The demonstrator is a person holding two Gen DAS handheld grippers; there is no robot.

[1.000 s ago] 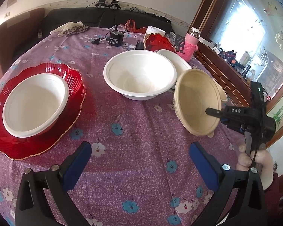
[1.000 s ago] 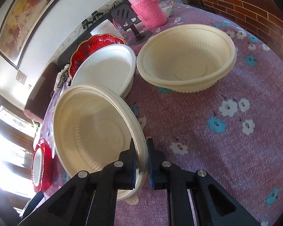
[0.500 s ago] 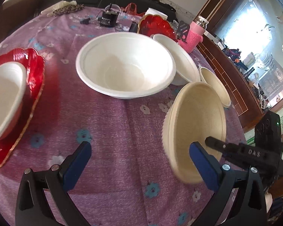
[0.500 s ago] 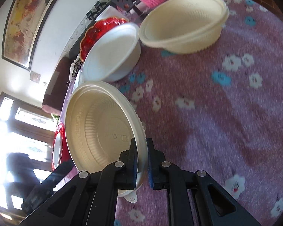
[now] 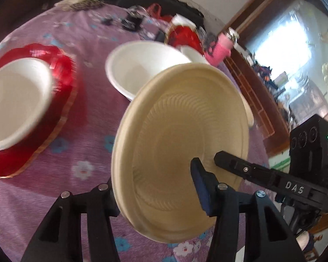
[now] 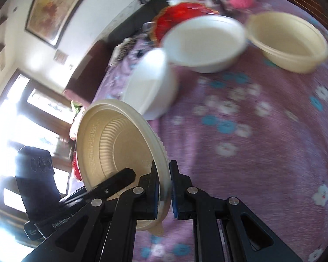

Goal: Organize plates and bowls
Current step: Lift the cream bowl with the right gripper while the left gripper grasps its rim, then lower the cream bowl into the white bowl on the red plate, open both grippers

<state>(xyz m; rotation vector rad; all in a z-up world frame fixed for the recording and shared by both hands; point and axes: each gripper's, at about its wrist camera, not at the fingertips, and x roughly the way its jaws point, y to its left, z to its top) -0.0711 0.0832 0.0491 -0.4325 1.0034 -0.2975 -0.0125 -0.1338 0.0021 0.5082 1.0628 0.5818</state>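
A beige ribbed bowl (image 5: 181,135) hangs on edge above the purple flowered tablecloth (image 5: 85,131). My right gripper (image 6: 164,174) is shut on its rim and shows in the left wrist view as a black arm (image 5: 251,172). My left gripper (image 5: 155,181) straddles the bowl's lower edge, with one finger behind the rim and the blue pad (image 5: 199,183) inside. Its jaws are closing and do not visibly press. One left finger (image 6: 120,180) reaches into the beige bowl (image 6: 111,144).
A white bowl (image 5: 15,100) sits on a red plate (image 5: 63,72) at the left. Two more white bowls (image 5: 142,65) (image 6: 205,41), a second beige bowl (image 6: 288,41), a small red plate (image 5: 183,35) and a pink bottle (image 5: 223,48) stand farther back.
The right gripper brought the beige bowl across into the left gripper's jaws. The left jaws have narrowed around the bowl's lower edge.
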